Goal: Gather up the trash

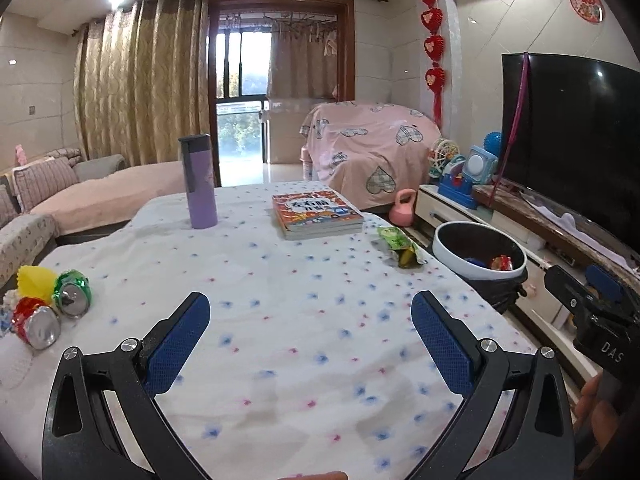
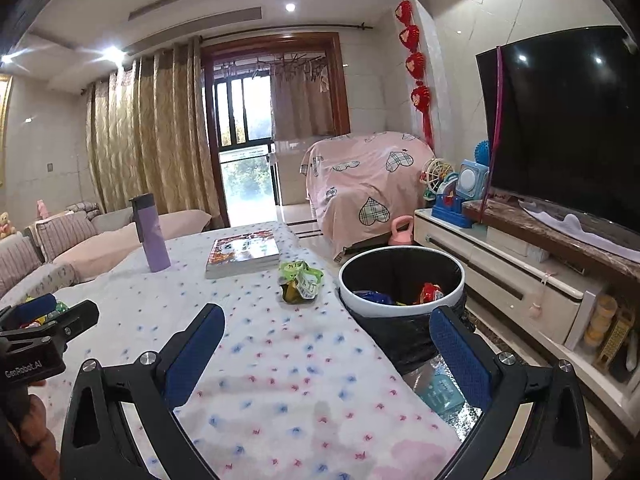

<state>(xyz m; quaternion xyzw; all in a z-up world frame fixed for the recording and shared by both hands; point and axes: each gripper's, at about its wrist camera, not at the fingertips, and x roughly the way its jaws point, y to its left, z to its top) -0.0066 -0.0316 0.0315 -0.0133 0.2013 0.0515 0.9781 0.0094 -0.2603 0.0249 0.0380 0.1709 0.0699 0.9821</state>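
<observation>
A crumpled green snack wrapper point(image 1: 400, 246) point(image 2: 301, 280) lies near the right edge of the table point(image 1: 304, 280), close to the bin. A white-rimmed bin point(image 1: 444, 250) point(image 2: 372, 307) with a black liner stands on the floor beside that edge and holds some coloured trash. Far left on the table lie a green can point(image 1: 74, 292), a red can point(image 1: 38, 326) and a yellow paper cup point(image 1: 34, 282). My left gripper point(image 1: 312, 300) point(image 2: 72, 308) hovers open over the cloth with nothing between its fingers. My right gripper point(image 2: 328, 314) point(image 1: 572, 276) is open too, over the table's right edge by the bin.
A purple bottle point(image 1: 200, 184) and a stack of books point(image 1: 316, 214) stand at the table's far end. A TV point(image 2: 560, 128) on a low cabinet point(image 2: 500, 272) runs along the right. A sofa point(image 1: 60, 200) is on the left and a pink kettlebell point(image 2: 402, 232) sits on the floor.
</observation>
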